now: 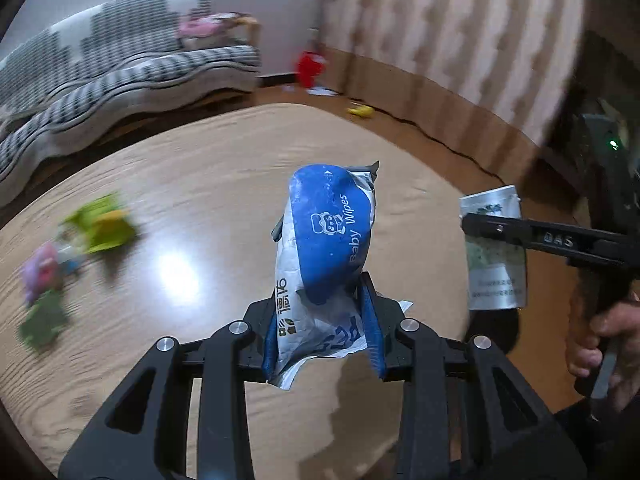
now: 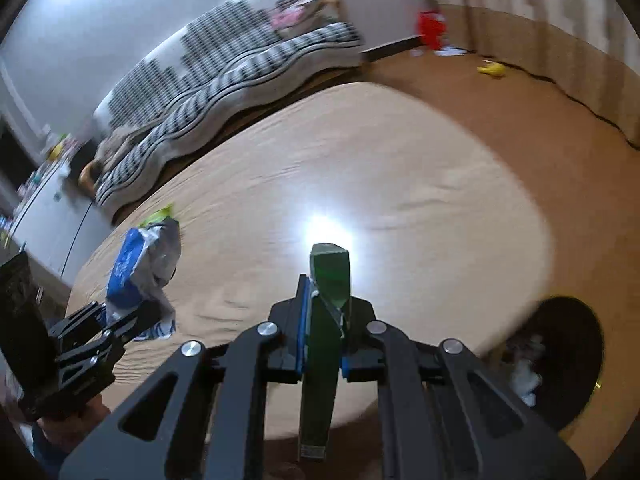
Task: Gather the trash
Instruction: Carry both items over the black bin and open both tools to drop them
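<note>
My left gripper (image 1: 320, 312) is shut on a blue and white baby wipes pack (image 1: 328, 232), held up over the light wooden table (image 1: 200, 168). To its right, my right gripper (image 1: 494, 236) is shut on a flat silver and green box (image 1: 496, 276), with a hand on its handle. In the right wrist view that gripper (image 2: 326, 312) pinches the green box (image 2: 330, 276) edge-on. The left gripper (image 2: 132, 316) with the wipes pack (image 2: 132, 264) shows at the left. Blurred wrappers lie on the table: a yellow-green one (image 1: 100, 224) and a pink one (image 1: 40, 272).
A dark round bin (image 2: 592, 344) with white rubbish inside sits low beside the table's edge (image 2: 400, 180) at the lower right. A striped sofa (image 2: 240, 68) runs behind the table. On the floor are a red object (image 2: 430, 28), a yellow toy (image 2: 494, 69) and a cable along the wall.
</note>
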Demonstrator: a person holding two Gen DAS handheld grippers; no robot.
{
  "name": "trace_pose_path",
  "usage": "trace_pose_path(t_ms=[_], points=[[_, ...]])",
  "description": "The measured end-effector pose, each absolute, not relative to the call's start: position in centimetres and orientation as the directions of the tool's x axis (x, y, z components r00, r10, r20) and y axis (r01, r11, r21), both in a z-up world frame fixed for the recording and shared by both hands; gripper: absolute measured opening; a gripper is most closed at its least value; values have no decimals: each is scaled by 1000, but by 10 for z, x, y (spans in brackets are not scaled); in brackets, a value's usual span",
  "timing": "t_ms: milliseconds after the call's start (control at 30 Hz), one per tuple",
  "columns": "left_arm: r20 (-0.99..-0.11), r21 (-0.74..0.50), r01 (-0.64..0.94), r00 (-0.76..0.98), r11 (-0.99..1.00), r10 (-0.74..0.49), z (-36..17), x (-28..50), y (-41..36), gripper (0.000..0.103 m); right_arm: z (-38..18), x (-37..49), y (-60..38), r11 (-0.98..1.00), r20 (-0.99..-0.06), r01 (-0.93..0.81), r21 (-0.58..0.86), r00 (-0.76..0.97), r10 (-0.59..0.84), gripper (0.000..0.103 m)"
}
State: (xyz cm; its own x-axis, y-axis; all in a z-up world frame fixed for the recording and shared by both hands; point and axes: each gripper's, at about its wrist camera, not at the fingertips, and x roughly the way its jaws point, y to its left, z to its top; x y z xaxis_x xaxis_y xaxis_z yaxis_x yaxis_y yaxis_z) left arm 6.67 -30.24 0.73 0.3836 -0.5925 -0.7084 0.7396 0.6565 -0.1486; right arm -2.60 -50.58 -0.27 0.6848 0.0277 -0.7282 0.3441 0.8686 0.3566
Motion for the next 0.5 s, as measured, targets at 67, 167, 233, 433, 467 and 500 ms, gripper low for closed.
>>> trace_pose_path(t_ms=[67, 167, 233, 433, 467, 500], points=[[-710, -160, 783, 331, 600, -621, 4, 46, -340, 34, -7, -50, -532, 849, -730, 391, 356, 684, -8, 13], [-711, -164, 839, 264, 519, -651, -2, 15, -389, 34, -16, -96, -579, 806, -742, 481, 345, 666, -81, 13], [-716, -161, 868, 225, 470, -661, -8, -5, -417, 34, -25, -121, -604, 777, -754, 532, 337, 646, -116, 13], [-738, -170, 916, 126, 363, -663, -33, -49, -483, 34, -56, -178, -660, 684, -794, 648, 334, 585, -166, 13], [-740, -172, 919, 117, 355, -662, -35, -53, -490, 34, -59, -183, -664, 675, -799, 659, 331, 576, -170, 13], [-744, -179, 922, 102, 344, -660, -40, -56, -499, 34, -65, -189, -671, 664, -807, 672, 329, 565, -172, 13]])
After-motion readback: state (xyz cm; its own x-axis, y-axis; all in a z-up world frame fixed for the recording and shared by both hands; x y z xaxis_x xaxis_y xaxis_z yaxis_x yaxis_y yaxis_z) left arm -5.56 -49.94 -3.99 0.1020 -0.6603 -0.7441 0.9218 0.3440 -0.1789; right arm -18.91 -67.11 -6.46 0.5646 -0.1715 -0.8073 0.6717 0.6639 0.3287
